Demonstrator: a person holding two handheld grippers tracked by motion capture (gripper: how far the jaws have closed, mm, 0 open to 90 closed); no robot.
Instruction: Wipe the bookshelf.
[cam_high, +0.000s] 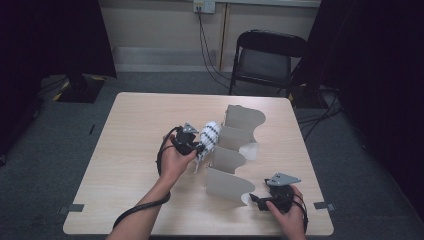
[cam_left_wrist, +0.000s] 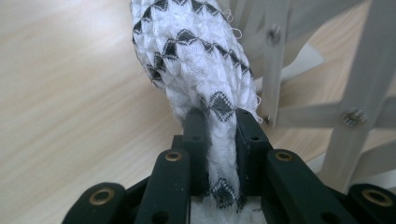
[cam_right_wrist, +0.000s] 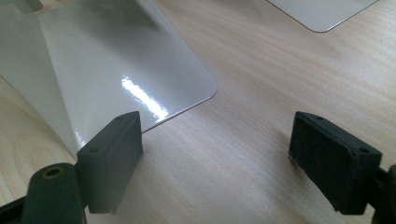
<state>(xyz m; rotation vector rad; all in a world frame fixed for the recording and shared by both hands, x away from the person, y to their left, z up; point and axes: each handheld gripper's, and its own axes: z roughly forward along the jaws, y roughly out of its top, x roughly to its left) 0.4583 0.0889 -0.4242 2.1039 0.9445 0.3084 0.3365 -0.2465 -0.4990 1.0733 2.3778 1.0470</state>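
The left gripper (cam_left_wrist: 218, 122) clamps a black-and-white cloth (cam_left_wrist: 196, 56) beside the folding rack (cam_high: 235, 150). The right gripper (cam_right_wrist: 215, 154) rests open on the table (cam_high: 135, 135).

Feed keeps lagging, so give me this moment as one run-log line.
left claw: shut on rolled cloth | right claw: open, empty, beside rack panel | rack: standing on table

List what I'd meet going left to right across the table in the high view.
Left tool shut on the black-and-white towel → grey folding rack → right tool, open on the table.
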